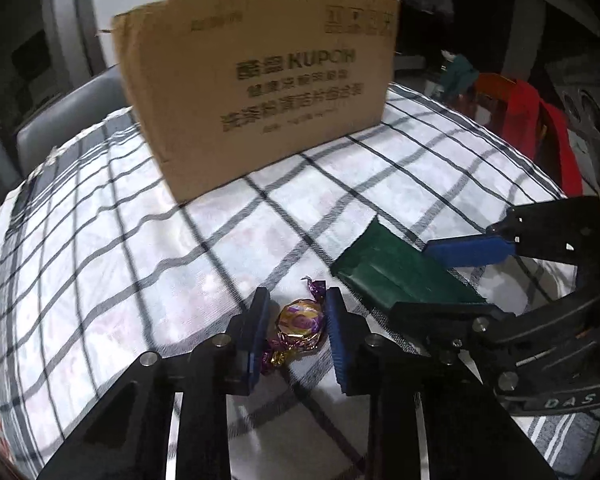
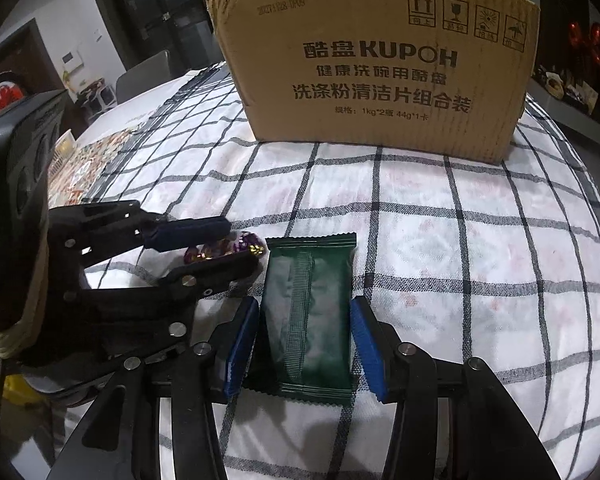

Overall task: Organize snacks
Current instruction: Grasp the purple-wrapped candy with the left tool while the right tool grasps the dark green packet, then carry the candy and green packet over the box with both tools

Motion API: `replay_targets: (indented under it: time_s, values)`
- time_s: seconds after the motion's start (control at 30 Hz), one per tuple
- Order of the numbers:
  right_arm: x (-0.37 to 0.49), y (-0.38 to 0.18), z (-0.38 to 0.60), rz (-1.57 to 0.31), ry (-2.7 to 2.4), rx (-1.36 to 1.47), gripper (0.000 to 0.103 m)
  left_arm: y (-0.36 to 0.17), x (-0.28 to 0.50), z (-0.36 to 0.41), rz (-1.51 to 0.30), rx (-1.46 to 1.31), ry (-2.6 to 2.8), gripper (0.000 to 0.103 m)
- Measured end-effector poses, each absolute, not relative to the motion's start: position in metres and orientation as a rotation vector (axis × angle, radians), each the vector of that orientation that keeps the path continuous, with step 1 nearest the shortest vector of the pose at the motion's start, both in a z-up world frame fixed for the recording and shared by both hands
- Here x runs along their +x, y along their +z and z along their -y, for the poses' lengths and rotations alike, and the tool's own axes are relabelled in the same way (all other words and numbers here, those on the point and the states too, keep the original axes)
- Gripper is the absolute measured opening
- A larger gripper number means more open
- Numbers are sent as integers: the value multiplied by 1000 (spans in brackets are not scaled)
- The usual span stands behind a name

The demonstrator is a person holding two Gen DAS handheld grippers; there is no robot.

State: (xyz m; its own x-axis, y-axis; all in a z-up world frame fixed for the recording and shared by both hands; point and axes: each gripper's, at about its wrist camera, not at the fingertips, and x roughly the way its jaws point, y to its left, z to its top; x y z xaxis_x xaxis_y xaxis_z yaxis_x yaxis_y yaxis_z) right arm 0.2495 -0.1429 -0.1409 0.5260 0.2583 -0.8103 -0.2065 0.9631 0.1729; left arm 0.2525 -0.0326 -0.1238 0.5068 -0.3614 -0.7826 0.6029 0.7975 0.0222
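A gold and purple wrapped candy (image 1: pixel 300 322) lies on the checked tablecloth (image 1: pixel 140 240), and my left gripper (image 1: pixel 298 304) is shut on it, one blue pad at each side. In the right wrist view the same candy (image 2: pixel 224 249) is sandwiched between the left gripper's (image 2: pixel 242 242) fingers. A dark green snack packet (image 2: pixel 306 312) lies flat, seam side up, with my right gripper (image 2: pixel 305 308) shut on its long edges. The left wrist view shows that packet (image 1: pixel 388 268) and the right gripper (image 1: pixel 412 278) just right of the candy. An open cardboard box (image 2: pixel 380 80) stands behind both.
The cardboard box (image 1: pixel 260 80) has printed lettering on its front. A red cloth (image 1: pixel 532 120) hangs past the table's right edge. A grey chair (image 1: pixel 68 112) stands at the far left, and a patterned mat (image 2: pixel 88 168) lies on the table's left side.
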Motion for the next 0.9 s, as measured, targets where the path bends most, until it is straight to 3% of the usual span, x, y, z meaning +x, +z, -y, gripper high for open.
replay_targets:
  time_s: [0.37,0.53,0.63,0.83,0.9]
  values:
    - [248,-142,134,-973,259,8,48,-110,225,17,-846,263,-488,27]
    - [245,-142,136,-959,252,11,44,-112,219,12,-863,228,-455,27]
    - [244,-138,140,-949,255,33,33,-110,215,10,-863,205,-445,27]
    - [240,-138,137,-955,281,34,33,-104,211,8,-851,187,-440,27]
    - [239,-139,137,-966,290,45,39,-102,210,6,-845,183,-434,27]
